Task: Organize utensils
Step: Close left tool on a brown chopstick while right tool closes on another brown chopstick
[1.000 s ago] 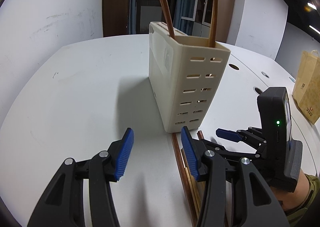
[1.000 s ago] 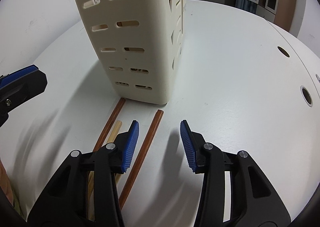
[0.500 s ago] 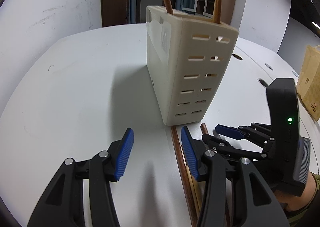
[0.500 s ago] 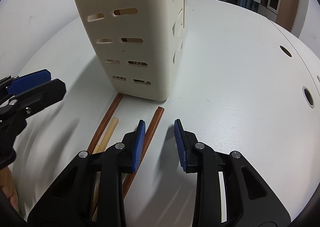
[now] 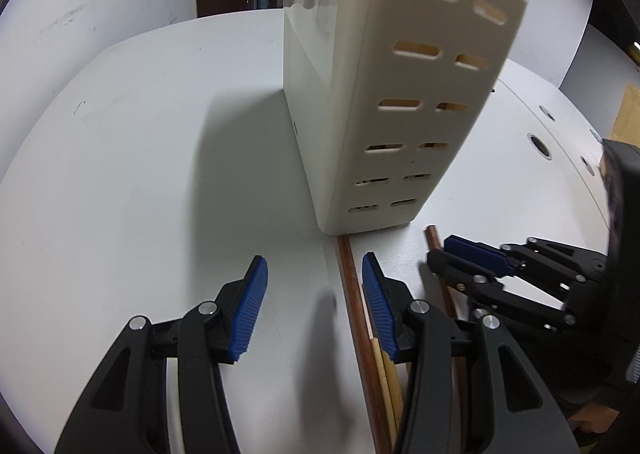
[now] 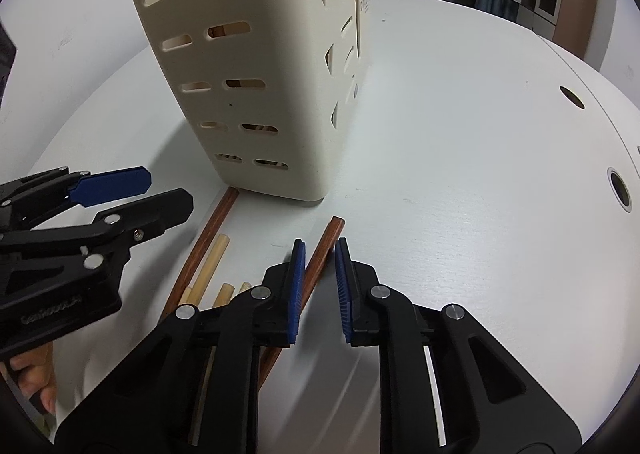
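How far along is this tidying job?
Barely started, it seems. Some sticks already show through the slots of the cream holder. The right tongs straddle a brown chopstick on the white table, not yet clamped. Another brown chopstick and pale chopsticks remain. The left tongs hang open.

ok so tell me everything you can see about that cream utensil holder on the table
The utensil holder is a tall, cream, glossy plastic-looking box standing upright on the white table. Its near end wall has paired horizontal slots in rows; the side seen from the right wrist has slanted cut-outs. Wooden sticks show through some slots. A dark brown chopstick on the table has its tip at the base. Neither gripper touches it.
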Demonstrator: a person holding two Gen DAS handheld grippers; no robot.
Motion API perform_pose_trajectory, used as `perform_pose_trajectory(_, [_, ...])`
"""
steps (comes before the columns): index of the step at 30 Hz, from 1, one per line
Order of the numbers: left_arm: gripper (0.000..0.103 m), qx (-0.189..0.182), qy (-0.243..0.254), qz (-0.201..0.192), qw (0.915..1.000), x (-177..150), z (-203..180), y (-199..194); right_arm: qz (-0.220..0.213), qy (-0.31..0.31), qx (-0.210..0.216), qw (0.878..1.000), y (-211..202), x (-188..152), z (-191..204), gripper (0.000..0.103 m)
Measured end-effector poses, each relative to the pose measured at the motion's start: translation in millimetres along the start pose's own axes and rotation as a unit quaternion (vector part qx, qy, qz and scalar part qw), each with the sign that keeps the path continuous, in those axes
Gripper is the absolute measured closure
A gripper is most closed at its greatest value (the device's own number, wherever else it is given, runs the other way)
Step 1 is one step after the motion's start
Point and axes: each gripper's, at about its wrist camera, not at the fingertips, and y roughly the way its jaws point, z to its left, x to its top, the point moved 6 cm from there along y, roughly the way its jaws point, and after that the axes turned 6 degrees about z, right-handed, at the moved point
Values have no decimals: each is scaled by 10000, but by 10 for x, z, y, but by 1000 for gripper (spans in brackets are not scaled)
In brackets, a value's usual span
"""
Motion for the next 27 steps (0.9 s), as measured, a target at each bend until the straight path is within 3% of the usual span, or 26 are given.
perform_pose_trajectory(17, [55, 24, 87, 288, 9995, 124, -58, 264, 0, 56, 46, 10000, 24, 37, -75, 91])
perform_pose_trajectory(27, [55, 227, 276, 357, 9987, 146, -139, 363, -5, 66, 44, 10000, 38, 47, -103, 91])
